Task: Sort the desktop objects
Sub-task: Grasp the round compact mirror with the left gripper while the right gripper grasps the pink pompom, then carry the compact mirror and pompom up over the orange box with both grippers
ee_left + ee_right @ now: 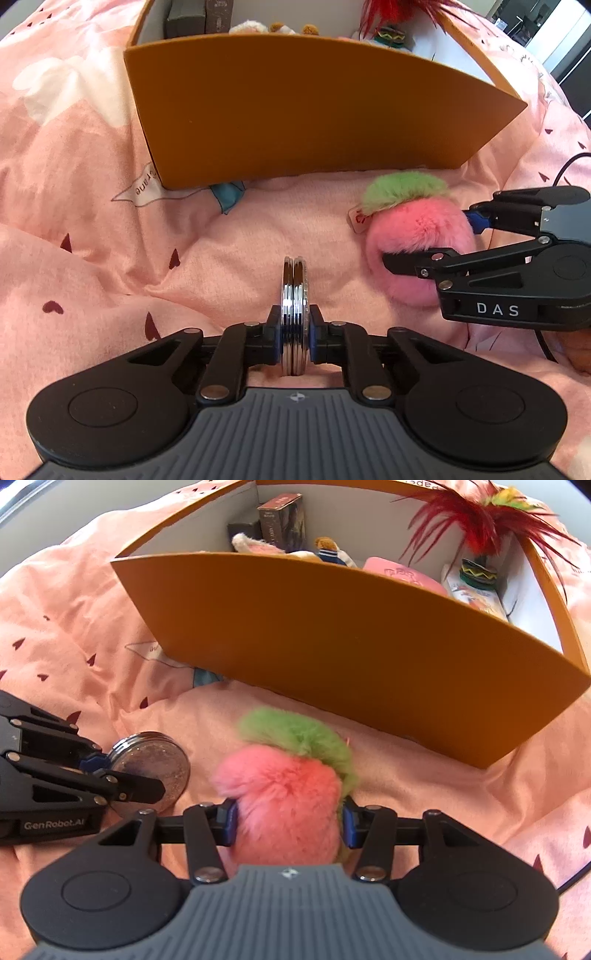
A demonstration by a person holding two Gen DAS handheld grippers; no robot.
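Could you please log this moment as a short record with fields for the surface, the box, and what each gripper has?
surface: pink patterned bedding
box: orange box, open top, already holds small boxes, plush toys and a red feather toy
left gripper: shut on round silver compact, held on edge
right gripper: shut on pink and green plush ball
position: both items in front of the box, outside it

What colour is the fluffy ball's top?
Green, over a pink body: the fluffy ball shows best in the right wrist view.
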